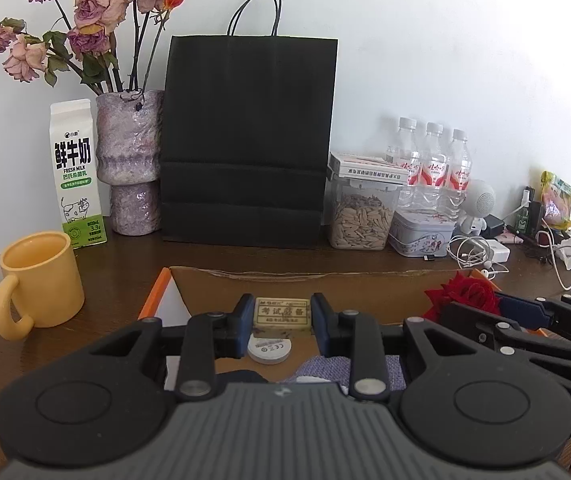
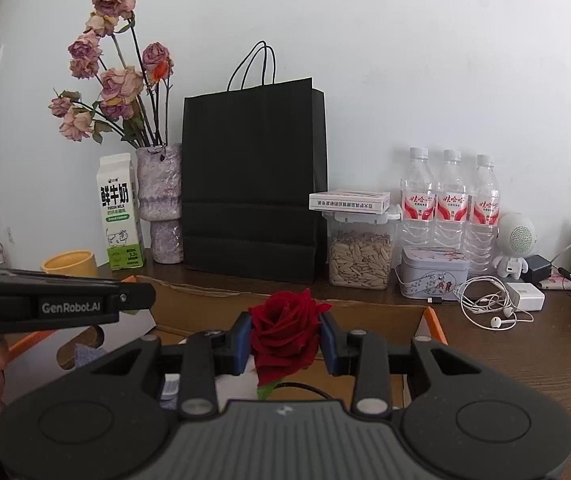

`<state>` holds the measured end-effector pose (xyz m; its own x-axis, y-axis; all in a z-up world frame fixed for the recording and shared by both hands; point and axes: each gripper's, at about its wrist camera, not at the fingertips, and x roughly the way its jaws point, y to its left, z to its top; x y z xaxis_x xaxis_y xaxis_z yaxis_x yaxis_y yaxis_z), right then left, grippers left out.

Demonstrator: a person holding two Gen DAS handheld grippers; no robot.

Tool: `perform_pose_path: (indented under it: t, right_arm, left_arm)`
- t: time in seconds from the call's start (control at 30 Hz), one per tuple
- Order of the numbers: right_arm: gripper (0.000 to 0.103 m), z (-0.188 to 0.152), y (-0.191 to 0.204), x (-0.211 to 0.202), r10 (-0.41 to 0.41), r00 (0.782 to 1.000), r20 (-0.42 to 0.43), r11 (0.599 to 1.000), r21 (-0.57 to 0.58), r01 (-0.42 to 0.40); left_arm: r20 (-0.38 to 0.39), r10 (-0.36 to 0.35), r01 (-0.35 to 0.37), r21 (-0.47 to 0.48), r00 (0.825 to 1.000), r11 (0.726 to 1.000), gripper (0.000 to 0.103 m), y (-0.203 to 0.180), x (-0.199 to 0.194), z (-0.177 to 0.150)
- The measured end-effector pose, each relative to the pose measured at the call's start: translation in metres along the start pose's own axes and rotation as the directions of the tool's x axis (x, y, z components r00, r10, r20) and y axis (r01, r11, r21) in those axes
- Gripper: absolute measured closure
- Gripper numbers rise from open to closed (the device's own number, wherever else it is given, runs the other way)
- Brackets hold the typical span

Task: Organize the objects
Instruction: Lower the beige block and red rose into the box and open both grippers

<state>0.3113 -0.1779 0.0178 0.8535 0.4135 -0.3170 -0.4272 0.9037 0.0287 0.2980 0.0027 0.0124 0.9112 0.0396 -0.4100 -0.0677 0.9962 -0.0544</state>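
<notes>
Left wrist view shows the left gripper [image 1: 282, 316] clamped on a small beige eraser [image 1: 282, 314], its two blue pads pressing the short ends. The eraser is held above an open cardboard box [image 1: 305, 280] with orange flaps. Under it, inside the box, lies a white round disc [image 1: 270, 350], and nearer there is a piece of blue-grey cloth [image 1: 325, 368].

At the right of this view comes the right gripper [image 2: 285, 342], seen from the side. In its own view it grips a red rose [image 2: 285, 328] by the bloom, the fingers touching both sides of the petals, over the same box; the green stem hangs down below.

Far from the box, on the brown table [image 1: 125, 256], stands a black paper bag [image 1: 249, 140] against the wall. Left of it are a purple vase [image 1: 130, 160] with dried roses, a milk carton [image 1: 75, 172], and nearer a yellow mug [image 1: 39, 280]. Right of the bag are a clear jar of seeds [image 1: 361, 216] with a flat carton on top, three water bottles [image 1: 431, 164], a small tin [image 1: 421, 234] and white earphones [image 1: 473, 250].
</notes>
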Motion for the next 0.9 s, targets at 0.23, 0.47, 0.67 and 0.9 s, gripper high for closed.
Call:
perform_pose_path:
  t: [0.23,0.47,0.67,0.9]
  right_arm:
    - [0.064,-0.0038,-0.0009,0.0018,0.003,1.0,-0.024,1.0,0.006,-0.003]
    - [0.017,-0.0058,-0.003,0.0014,-0.034,0.999,-0.03,0.999,0.023,0.034]
    - [0.003,-0.0055,0.0007,-0.0007,-0.037,0.999,-0.018,0.999,0.008,0.037]
    - [0.003,-0.0056,0.0022,-0.0023,-0.041,0.999,-0.012,0.999,0.009,0.041]
  left_arm:
    - [-0.005,-0.001,0.001,0.01,1.0,1.0,0.071,-0.0016,0.0,-0.0032]
    - [0.003,0.03,-0.03,-0.006,1.0,1.0,0.026,-0.0002,-0.0009,-0.0027]
    - [0.025,0.062,-0.062,-0.006,0.998,0.998,0.0,-0.002,-0.0044,-0.0026]
    - [0.027,0.065,-0.065,-0.013,0.998,0.998,0.0,-0.0014,-0.0049,-0.0022]
